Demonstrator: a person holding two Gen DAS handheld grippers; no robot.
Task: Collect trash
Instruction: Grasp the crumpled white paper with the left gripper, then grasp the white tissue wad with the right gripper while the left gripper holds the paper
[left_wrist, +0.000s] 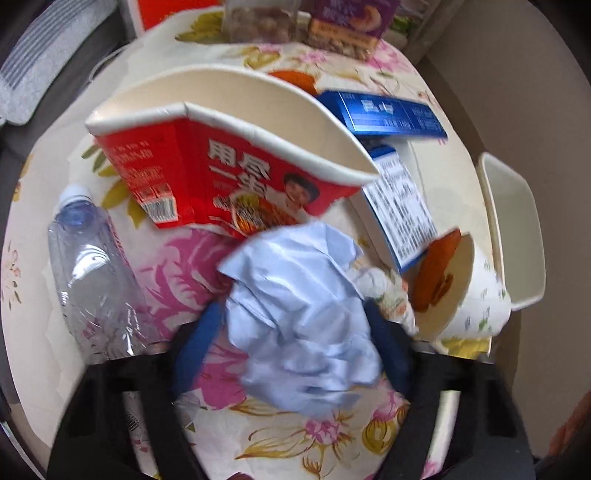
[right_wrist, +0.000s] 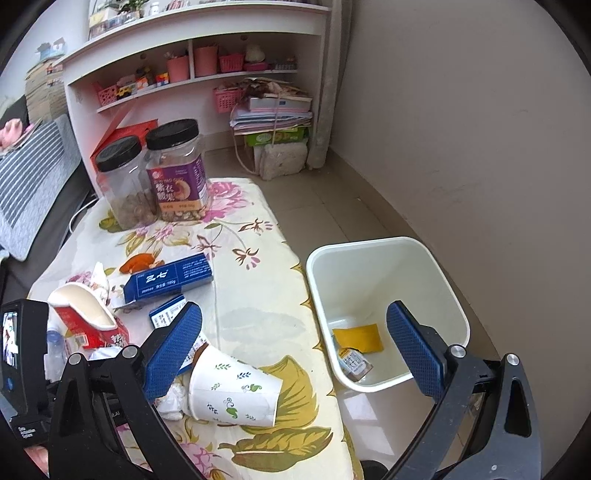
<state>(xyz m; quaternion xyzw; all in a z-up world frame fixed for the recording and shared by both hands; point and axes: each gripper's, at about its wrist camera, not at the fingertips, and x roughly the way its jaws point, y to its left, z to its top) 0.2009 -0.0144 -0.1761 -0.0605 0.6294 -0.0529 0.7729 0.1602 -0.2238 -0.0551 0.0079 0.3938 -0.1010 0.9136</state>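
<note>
Left wrist view, item one: my left gripper (left_wrist: 295, 332) is closed on a crumpled pale-blue paper wad (left_wrist: 295, 317), pads pressing it from both sides over the floral tablecloth (left_wrist: 177, 266). The wad is roughly round, with no clear long axis; a loose flap points away from me toward the red instant-noodle tub (left_wrist: 229, 158).

Item two: that tub sits tilted, squashed into an oval whose long axis runs left to right, mouth facing up and away.

Item three: clear plastic bottle (left_wrist: 92, 273), lying down, cap pointing away from me, long axis near-to-far, left of the wad.

Item four: paper cup (right_wrist: 232, 391) on its side near the table edge, mouth toward the tub, base toward the white waste bin (right_wrist: 388, 314).

Item five: two blue cartons (right_wrist: 170, 280), flat, beyond the cup.

Right wrist view: my right gripper (right_wrist: 295, 347) is spread wide and empty, hovering above the table edge and bin. The bin stands on the floor just beside the table, some wrappers already inside.

Handling note, my judgement: keep the squeeze firm, lift the wad clear of the cup and tub, carry it across to the bin, and release only once it is over the opening.
</note>
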